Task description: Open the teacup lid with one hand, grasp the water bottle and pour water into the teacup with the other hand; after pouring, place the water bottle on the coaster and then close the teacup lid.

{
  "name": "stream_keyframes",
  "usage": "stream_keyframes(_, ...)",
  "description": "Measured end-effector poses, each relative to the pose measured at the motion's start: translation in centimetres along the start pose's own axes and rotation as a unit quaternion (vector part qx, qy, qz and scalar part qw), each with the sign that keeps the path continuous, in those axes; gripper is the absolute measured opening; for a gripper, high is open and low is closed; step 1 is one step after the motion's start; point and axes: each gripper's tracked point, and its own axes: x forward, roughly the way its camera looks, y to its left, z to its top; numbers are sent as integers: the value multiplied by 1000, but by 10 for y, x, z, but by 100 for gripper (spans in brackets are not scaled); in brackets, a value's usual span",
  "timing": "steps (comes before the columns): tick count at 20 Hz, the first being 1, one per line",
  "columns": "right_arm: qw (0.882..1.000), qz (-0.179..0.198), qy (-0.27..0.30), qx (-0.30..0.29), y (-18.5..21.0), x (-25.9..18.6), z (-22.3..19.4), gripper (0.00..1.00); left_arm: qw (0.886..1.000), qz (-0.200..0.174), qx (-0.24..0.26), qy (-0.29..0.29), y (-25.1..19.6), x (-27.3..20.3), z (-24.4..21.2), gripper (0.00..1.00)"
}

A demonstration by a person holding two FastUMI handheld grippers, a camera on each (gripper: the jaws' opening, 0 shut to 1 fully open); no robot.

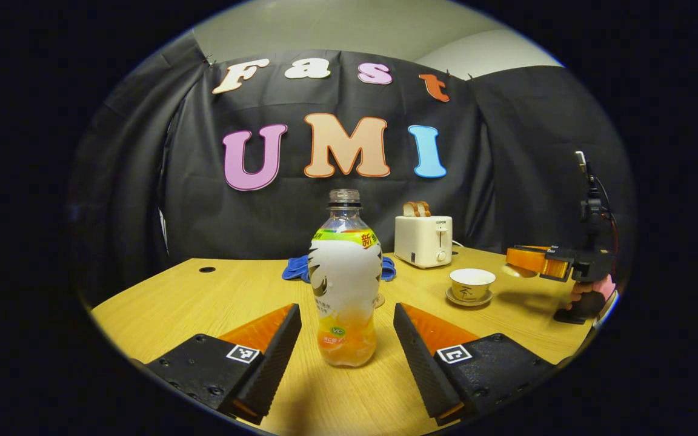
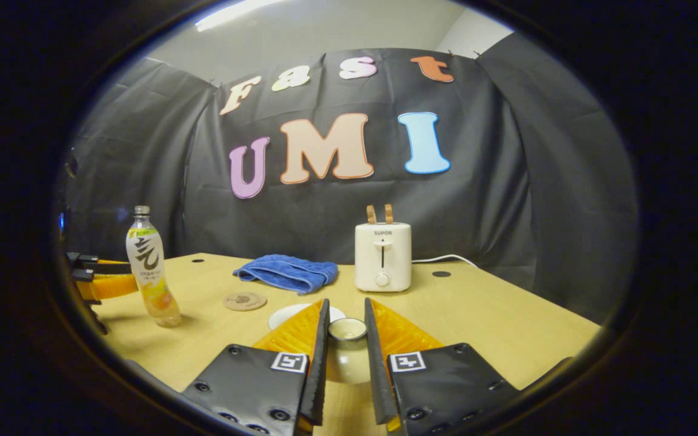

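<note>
The left gripper (image 1: 347,345) stands wide, one finger on either side of the water bottle (image 1: 344,284) and neither touching it. The bottle is upright on the wooden table (image 1: 161,303), cap off, with a little orange drink at the bottom, so it is probably light and top-heavy enough to tip. Its plastic wall looks thin and smooth, likely to dent or slip; a firm hold at the labelled middle seems best.

Past the bottle, to its right, the teacup (image 1: 472,283) sits open on its saucer (image 1: 469,299), and the right gripper (image 1: 531,259) hangs just right of the cup.

In the right gripper view, the right gripper (image 2: 344,357) is narrowed on the teacup lid (image 2: 346,345), both fingers against its knob. It looks like glazed ceramic: hard, slick, breakable. The round coaster (image 2: 245,300) lies right of the bottle (image 2: 150,272). Farther back are a blue towel (image 2: 288,272) and a white toaster (image 2: 383,255)
</note>
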Motion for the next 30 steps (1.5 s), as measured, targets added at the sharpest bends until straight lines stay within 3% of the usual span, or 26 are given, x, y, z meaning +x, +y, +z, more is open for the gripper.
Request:
stream_keyframes(7, 1000, -5, 0, 0, -4, -2, 0, 35, 999, -11, 0, 39, -6, 33, -11, 90)
stream_keyframes(10, 1000, -4, 1, 0, -4, -3, 0, 36, 999, 2, 1, 50, -2, 41, -13, 89)
stream_keyframes(11, 1000, -4, 1, 0, -5, -3, 0, 36, 999, 5, 2, 53, 0, 42, -15, 79)
stream_keyframes(13, 1000, -3, 1, 0, -5, -4, 0, 35, 998, 10, 5, 60, 2, 49, -17, 68)
stream_keyframes(14, 1000, -2, 1, 0, -6, -5, -1, 35, 998, 10, 8, 62, 2, 51, -18, 72)
stream_keyframes(24, 1000, -4, 1, 0, -16, -10, 1, 35, 998, -10, 20, 65, -12, 69, -16, 51)
stream_keyframes(27, 1000, -10, 1, 0, -23, -11, 1, 36, 996, -3, 53, 73, -15, 73, -18, 49)
stream_keyframes(30, 1000, -17, 1, 0, -29, -13, 1, 35, 989, 3, 125, 85, -20, 84, -14, 48)
